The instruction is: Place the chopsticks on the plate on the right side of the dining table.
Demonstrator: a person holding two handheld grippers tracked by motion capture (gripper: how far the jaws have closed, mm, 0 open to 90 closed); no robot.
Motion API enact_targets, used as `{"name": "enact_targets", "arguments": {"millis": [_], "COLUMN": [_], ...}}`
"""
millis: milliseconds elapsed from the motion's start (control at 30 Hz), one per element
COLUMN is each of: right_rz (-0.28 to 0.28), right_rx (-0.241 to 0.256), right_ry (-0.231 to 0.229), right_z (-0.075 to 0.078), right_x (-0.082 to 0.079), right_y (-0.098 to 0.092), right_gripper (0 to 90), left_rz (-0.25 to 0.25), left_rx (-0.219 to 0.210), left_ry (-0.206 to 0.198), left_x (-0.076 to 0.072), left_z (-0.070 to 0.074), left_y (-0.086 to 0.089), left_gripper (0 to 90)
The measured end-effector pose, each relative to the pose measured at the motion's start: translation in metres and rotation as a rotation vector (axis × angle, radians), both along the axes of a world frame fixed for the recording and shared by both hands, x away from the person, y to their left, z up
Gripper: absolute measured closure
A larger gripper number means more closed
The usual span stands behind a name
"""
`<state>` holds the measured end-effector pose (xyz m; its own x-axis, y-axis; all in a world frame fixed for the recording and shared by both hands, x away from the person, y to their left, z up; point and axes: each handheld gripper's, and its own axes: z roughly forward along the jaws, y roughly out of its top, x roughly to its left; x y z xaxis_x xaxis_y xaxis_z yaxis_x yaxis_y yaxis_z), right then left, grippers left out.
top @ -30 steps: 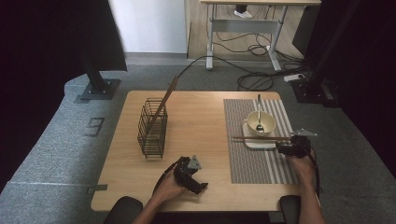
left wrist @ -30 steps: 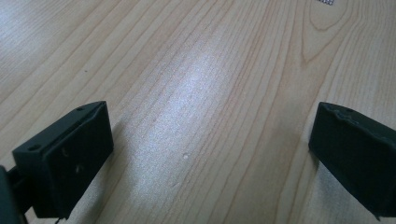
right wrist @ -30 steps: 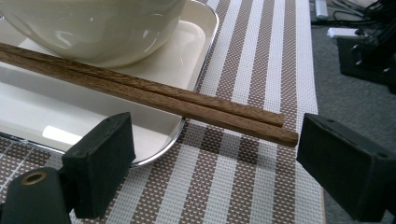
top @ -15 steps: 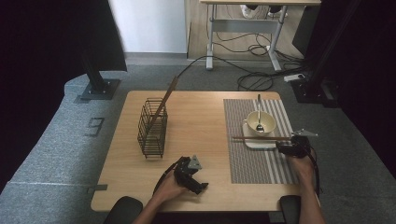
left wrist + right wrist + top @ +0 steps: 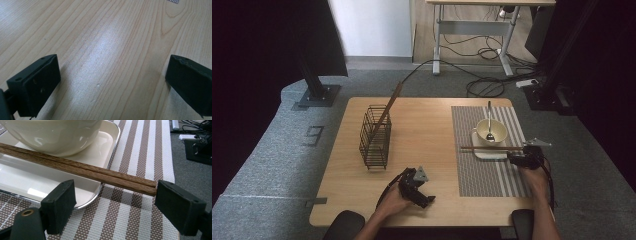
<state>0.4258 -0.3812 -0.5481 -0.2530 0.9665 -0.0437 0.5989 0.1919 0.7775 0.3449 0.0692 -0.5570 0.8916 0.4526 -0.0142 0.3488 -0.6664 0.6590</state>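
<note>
A pair of brown wooden chopsticks (image 5: 492, 148) (image 5: 82, 170) lies across a white tray (image 5: 484, 153) (image 5: 22, 180), with a cream bowl (image 5: 490, 131) (image 5: 50, 132) on it and a spoon (image 5: 489, 122) in the bowl. My right gripper (image 5: 513, 159) (image 5: 115, 205) is open low over the striped placemat (image 5: 489, 170) (image 5: 140, 152). The chopsticks' near ends lie between its jaws, apart from both pads. My left gripper (image 5: 424, 196) (image 5: 112, 82) is open over bare wood near the table's front edge, with nothing between its jaws.
A black wire basket (image 5: 374, 137) stands at the left of the wooden table (image 5: 427, 130), with one long chopstick (image 5: 388, 106) leaning out of it. Beyond the table are grey floor, cables and a desk frame (image 5: 472, 30).
</note>
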Motion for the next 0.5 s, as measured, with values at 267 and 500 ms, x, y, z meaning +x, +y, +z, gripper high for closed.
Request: {"name": "enact_targets", "arguments": {"millis": [267, 500], "right_rz": [0.004, 0.003], "right_rx": [0.0, 0.002], "right_ry": [0.001, 0.002], "right_z": [0.0, -0.0001], "right_x": [0.0002, 0.0004], "right_y": [0.0002, 0.0001], "right_gripper": [16.1, 16.1], "left_rz": [0.0, 0.0], "left_rx": [0.0, 0.001], "left_ry": [0.0, 0.0], "left_x": [0.0, -0.0001], "left_z": [0.0, 0.0], "left_y": [-0.0001, -0.0002], "left_gripper": [0.0, 0.0]}}
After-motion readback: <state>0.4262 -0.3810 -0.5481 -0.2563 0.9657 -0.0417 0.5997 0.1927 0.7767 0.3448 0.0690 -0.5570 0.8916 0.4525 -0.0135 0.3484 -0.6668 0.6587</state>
